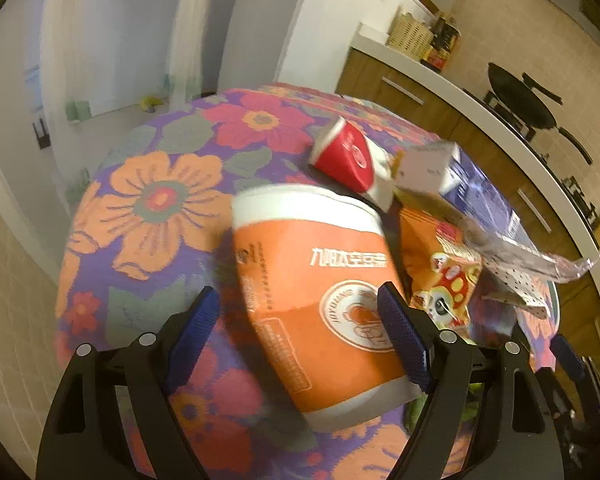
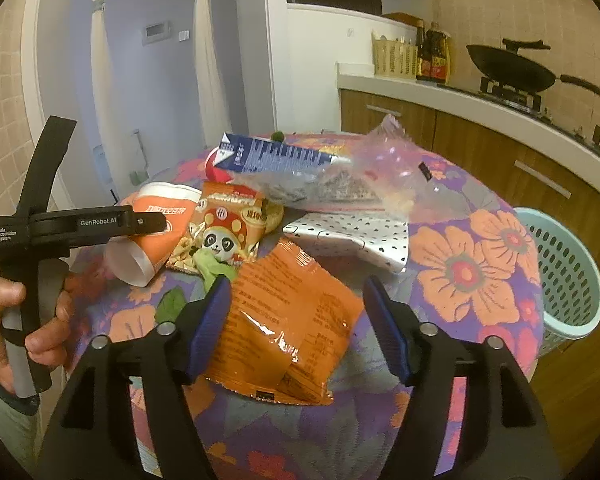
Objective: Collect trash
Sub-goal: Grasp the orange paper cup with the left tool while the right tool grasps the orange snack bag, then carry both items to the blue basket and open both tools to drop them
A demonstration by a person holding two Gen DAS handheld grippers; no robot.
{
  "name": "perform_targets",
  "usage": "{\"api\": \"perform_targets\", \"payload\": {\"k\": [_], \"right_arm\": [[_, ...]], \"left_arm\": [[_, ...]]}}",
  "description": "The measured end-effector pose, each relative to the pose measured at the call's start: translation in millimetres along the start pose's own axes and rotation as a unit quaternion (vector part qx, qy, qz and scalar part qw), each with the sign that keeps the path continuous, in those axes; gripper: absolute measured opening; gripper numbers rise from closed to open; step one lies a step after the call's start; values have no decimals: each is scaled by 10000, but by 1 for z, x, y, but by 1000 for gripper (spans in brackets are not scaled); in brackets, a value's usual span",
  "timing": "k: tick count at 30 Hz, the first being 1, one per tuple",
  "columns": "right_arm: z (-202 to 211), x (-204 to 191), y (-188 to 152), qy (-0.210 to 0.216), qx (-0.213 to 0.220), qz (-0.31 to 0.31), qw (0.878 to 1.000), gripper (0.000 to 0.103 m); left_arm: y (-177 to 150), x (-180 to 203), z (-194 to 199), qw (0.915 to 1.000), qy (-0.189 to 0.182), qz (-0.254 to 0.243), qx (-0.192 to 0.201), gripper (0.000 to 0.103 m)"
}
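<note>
Low in the frame, our left hand-held gripper (image 1: 300, 320) gapes around the tipped orange cup (image 1: 312, 292); our right hand-held gripper (image 2: 296, 320) spreads over an orange wrapper (image 2: 284, 320). Farther up the floral worktop (image 2: 480, 264) lies more trash; a basket (image 2: 568, 272) stands at right.

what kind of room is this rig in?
Most likely a home kitchen: a wok sits on a gas hob on the counter, with sauce bottles nearby. The trash lies on a table under a floral cloth.
</note>
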State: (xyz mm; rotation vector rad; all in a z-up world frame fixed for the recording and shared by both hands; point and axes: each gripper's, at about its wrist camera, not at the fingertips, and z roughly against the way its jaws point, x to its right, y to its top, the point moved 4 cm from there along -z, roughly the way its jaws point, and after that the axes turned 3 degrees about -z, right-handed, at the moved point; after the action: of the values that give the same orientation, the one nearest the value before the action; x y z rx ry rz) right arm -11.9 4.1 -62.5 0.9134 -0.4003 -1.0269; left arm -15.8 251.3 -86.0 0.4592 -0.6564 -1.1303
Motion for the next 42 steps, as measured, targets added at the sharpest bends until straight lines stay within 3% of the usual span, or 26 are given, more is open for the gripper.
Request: {"api": "perform_targets", "payload": {"k": [3, 6, 11, 22, 30, 32, 42], "right_arm": [[0, 2, -2, 49, -50, -40, 10000, 75], [-2, 2, -3, 64, -104, -50, 9999, 78], [-5, 0, -5, 125, -188, -52, 9997, 86], [-16, -4, -10, 34, -466, -54, 9989, 87], [-14, 18, -11, 266, -692, -545, 9958, 51], [-10, 20, -9, 328, -637, -594, 9957, 47], [30, 19, 10, 542, -5, -464, 9975, 46]], "left_arm": [[-1, 12, -4, 9998, 46, -170, -27, 73], [-2, 24, -5, 9992, 130, -373, -30, 54], [-1, 33, 5, 9981, 296, -505, 208, 36], [12, 37, 36, 9957, 293, -542, 692, 31], [14, 40, 49, 9947, 210, -523, 862, 29], [16, 40, 51, 9944, 180, -511, 906, 29], [24, 46, 77, 9908, -10, -508, 1258, 29]]}}
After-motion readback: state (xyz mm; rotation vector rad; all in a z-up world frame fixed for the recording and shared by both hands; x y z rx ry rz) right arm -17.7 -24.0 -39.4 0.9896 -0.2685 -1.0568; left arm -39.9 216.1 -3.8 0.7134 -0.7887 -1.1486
